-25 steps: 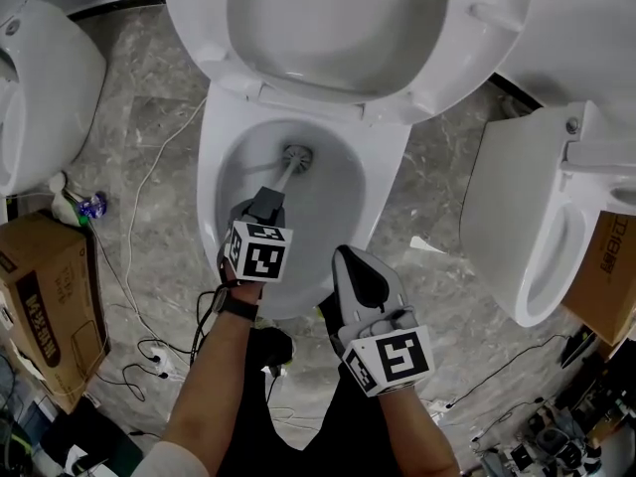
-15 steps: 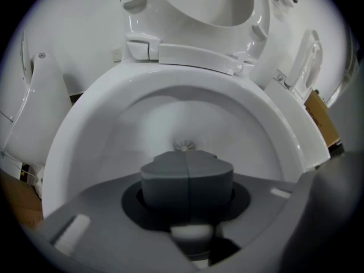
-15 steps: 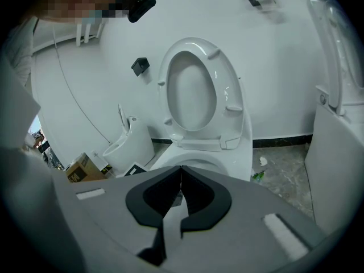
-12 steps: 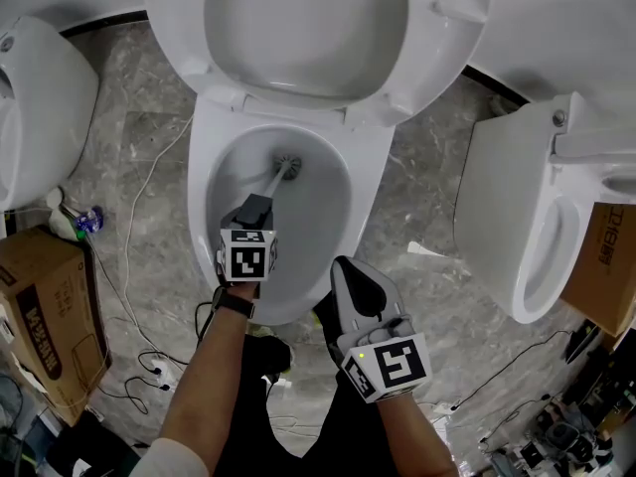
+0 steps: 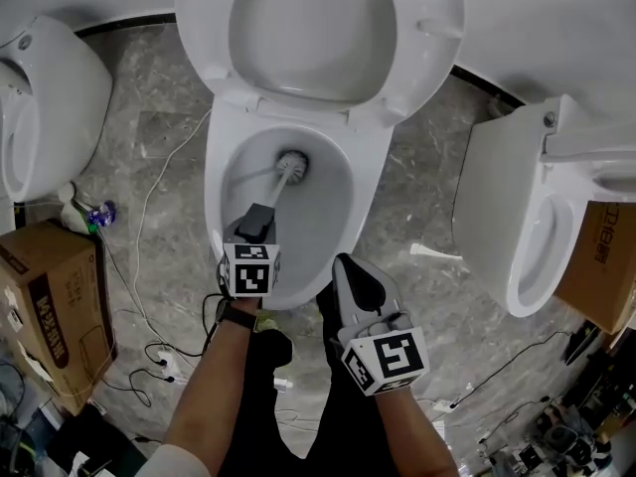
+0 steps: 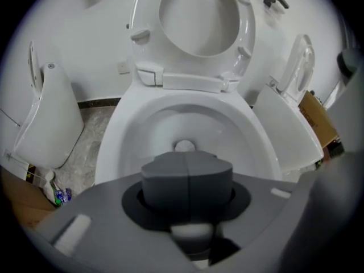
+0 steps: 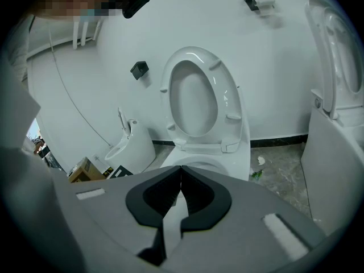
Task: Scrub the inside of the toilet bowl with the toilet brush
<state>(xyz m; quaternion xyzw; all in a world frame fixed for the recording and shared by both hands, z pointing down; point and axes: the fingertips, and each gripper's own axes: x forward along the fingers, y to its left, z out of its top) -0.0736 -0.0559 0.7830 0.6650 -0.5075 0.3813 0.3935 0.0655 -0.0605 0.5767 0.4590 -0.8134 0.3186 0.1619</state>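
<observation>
The white toilet bowl (image 5: 224,147) stands below me with its seat and lid (image 5: 318,28) raised. The toilet brush (image 5: 291,163) has its round head low in the bowl near the drain, and its white handle slants back toward me. My left gripper (image 5: 260,217) is shut on that handle, over the near part of the bowl. In the left gripper view the left gripper (image 6: 186,169) has its jaws pressed together, and the brush head (image 6: 183,147) shows just past them. My right gripper (image 5: 355,266) hangs shut and empty beside the bowl's near right rim; its jaws (image 7: 181,175) meet.
Another white toilet fixture (image 5: 45,97) stands at the left and one more (image 5: 527,217) at the right. Cardboard boxes (image 5: 50,296) (image 5: 606,256) sit on the grey stone floor at both sides. White and black cables (image 5: 149,346) trail across the floor left of my legs.
The left gripper, holding the brush, has drawn back slightly toward the bowl's near rim; the brush head stays near the drain. The right gripper holds its place.
</observation>
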